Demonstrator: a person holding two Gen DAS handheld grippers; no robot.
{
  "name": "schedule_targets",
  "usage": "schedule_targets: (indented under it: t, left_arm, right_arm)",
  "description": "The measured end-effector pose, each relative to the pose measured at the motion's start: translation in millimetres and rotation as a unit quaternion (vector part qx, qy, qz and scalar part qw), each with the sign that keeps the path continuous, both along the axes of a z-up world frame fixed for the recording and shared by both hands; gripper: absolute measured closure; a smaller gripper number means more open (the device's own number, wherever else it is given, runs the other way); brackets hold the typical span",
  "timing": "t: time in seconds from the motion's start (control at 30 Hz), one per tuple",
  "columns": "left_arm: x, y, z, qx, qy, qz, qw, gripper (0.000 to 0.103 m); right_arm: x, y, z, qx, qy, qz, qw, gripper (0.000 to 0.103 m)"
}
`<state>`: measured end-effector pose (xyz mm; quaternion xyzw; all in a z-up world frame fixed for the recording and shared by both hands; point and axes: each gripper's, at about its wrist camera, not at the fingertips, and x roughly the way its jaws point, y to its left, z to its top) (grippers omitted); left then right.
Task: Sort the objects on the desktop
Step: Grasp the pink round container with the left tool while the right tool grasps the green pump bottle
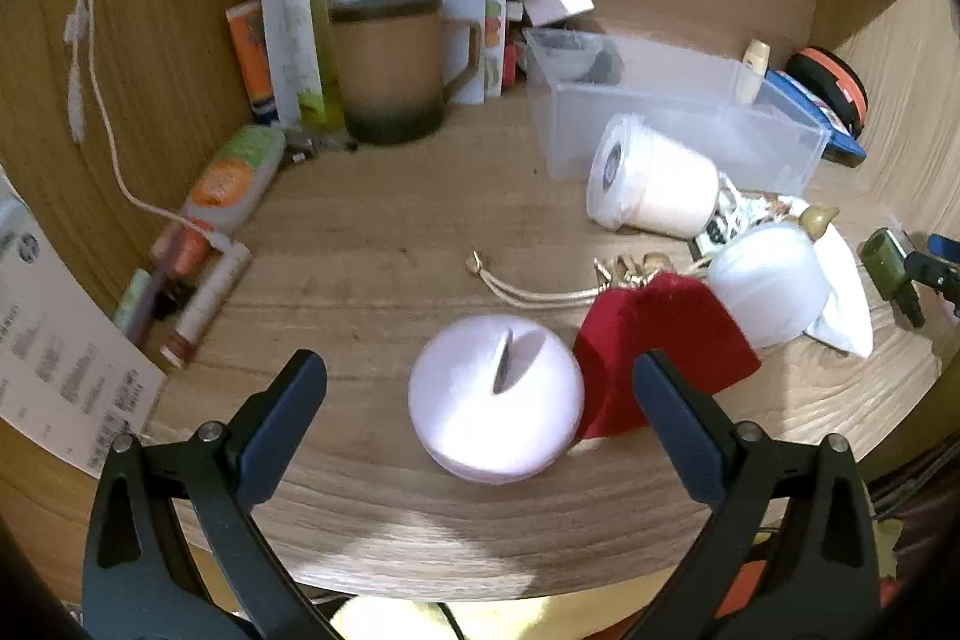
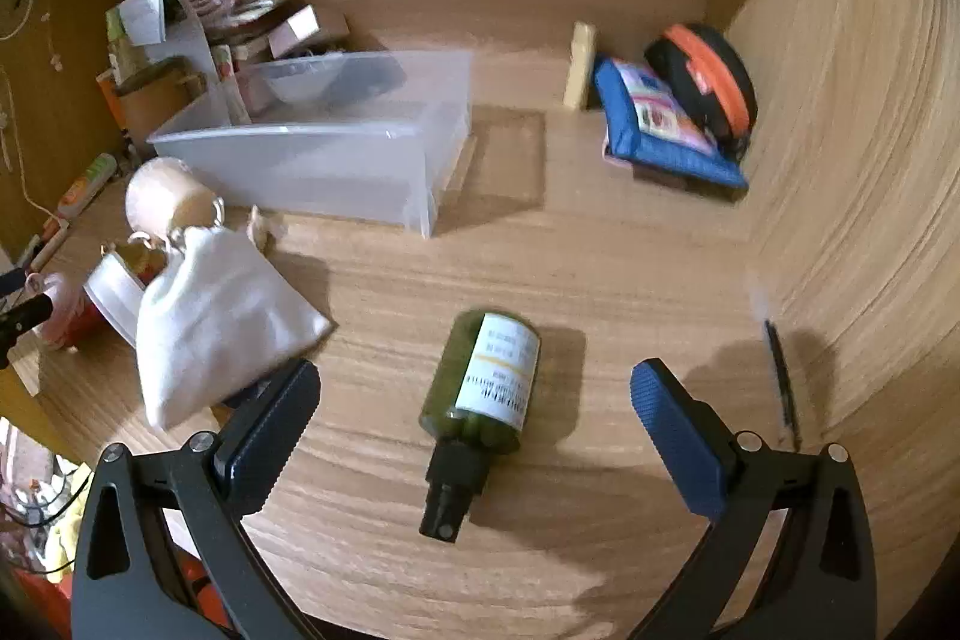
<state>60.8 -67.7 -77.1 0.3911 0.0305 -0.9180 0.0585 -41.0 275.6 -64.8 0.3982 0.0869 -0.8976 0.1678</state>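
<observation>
Holding both tools over the wooden table (image 2: pixel 600 280), nothing gripped. Clear plastic bin (image 2: pixel 336 148) sits at the back w/ a paper roll (image 1: pixel 654 181) lying just in front of it. White cloth bag (image 2: pixel 222 316) lies near my right side's left finger. Round lilac case (image 1: pixel 495 397) sits btwn the wide-open jaws of my left hand-held gripper (image 1: pixel 480 418), red pouch (image 1: pixel 660 340) touching it. Green spray bottle (image 2: pixel 480 400) lies on its side btwn the spread jaws of my right hand-held gripper (image 2: pixel 474 418), nozzle toward me.
</observation>
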Motion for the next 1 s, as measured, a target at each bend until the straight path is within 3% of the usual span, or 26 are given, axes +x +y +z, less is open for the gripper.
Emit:
schedule_targets:
  t: [0.17,0.4,0.53,0.67,0.8,1.0]
  left_arm:
    - [-5.8,-3.4,-11.4,0.013,-0.015,0.008,0.9998,0.0]
    - [-8.9,-4.8,-16.1,0.01,-0.019,0.017,0.9996,0.0]
    - [-12.5,-5.9,-19.0,0.011,-0.029,0.016,0.9994,0.018]
    - [-15.5,-8.7,-20.2,0.021,-0.033,0.02,0.999,0.018]
    - [-16.4,-8.3,-18.2,0.019,-0.03,0.02,0.9992,0.019]
    - [-16.3,-6.2,-14.5,0.021,-0.021,0.013,0.9995,0.035]
  right_arm:
    - [-7.4,10.8,-15.4,-0.013,-0.027,-0.012,0.999,0.001]
    - [-21.1,11.4,-31.0,-0.017,-0.049,-0.009,0.999,0.019]
    - [-23.9,2.0,-35.0,-0.007,-0.047,0.005,0.999,0.032]
    - [-24.8,-6.1,-36.2,0.006,-0.04,0.017,0.999,0.035]
    - [-24.7,-11.3,-36.2,0.015,-0.032,0.025,0.999,0.045]
    - [-23.5,-18.3,-34.1,0.02,-0.027,0.038,0.999,0.065]
